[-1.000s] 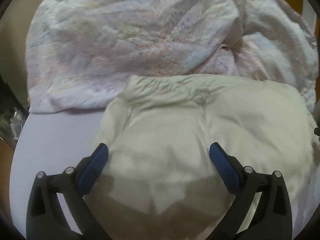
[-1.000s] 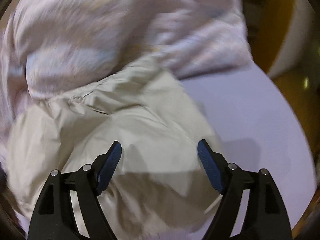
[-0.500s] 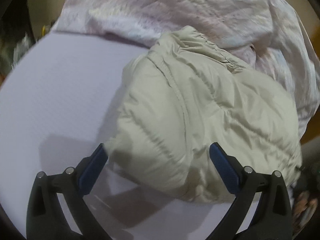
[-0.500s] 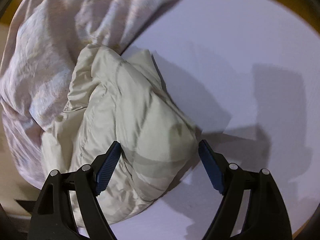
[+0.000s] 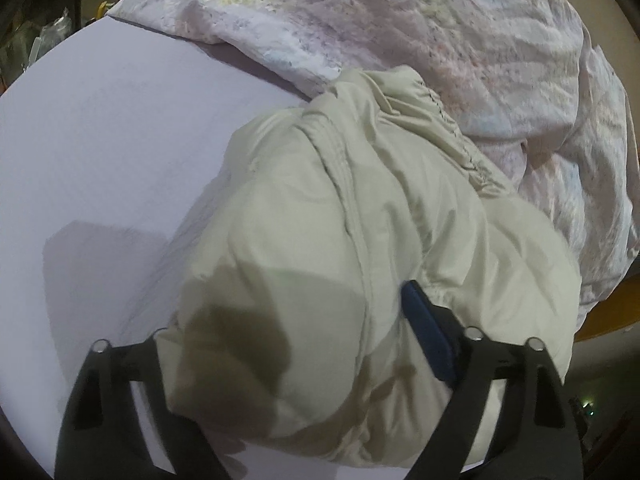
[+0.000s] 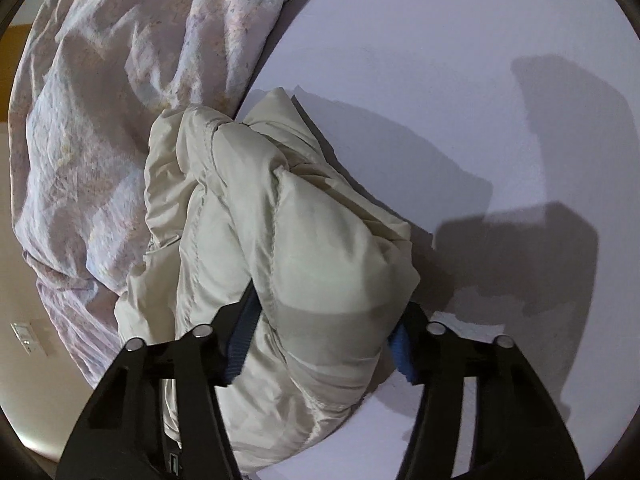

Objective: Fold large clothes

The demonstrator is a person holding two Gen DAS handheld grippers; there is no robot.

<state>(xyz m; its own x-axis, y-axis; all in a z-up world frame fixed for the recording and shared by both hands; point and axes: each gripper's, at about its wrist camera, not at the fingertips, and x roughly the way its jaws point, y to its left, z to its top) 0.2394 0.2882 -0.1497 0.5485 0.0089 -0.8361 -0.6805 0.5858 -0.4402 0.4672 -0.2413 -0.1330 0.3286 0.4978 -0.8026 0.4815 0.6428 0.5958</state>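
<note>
Grippers angle steeply down onto the beige puffer jacket, bunched on the lavender sheet beside a floral quilt. Left gripper and right gripper, jaws just closing, each pinch a padded fold.

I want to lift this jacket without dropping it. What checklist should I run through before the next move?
1. Left gripper jaws, just closing, around cream jacket: ok.
2. Right gripper jaws, just closing, pressing into jacket bulk: ok.
3. Grip firm enough to lift: cannot tell.
4. Jacket clear of the floral blanket: not ok, they touch.
5. Bare lilac sheet beside jacket for laying it flat: ok.
</note>
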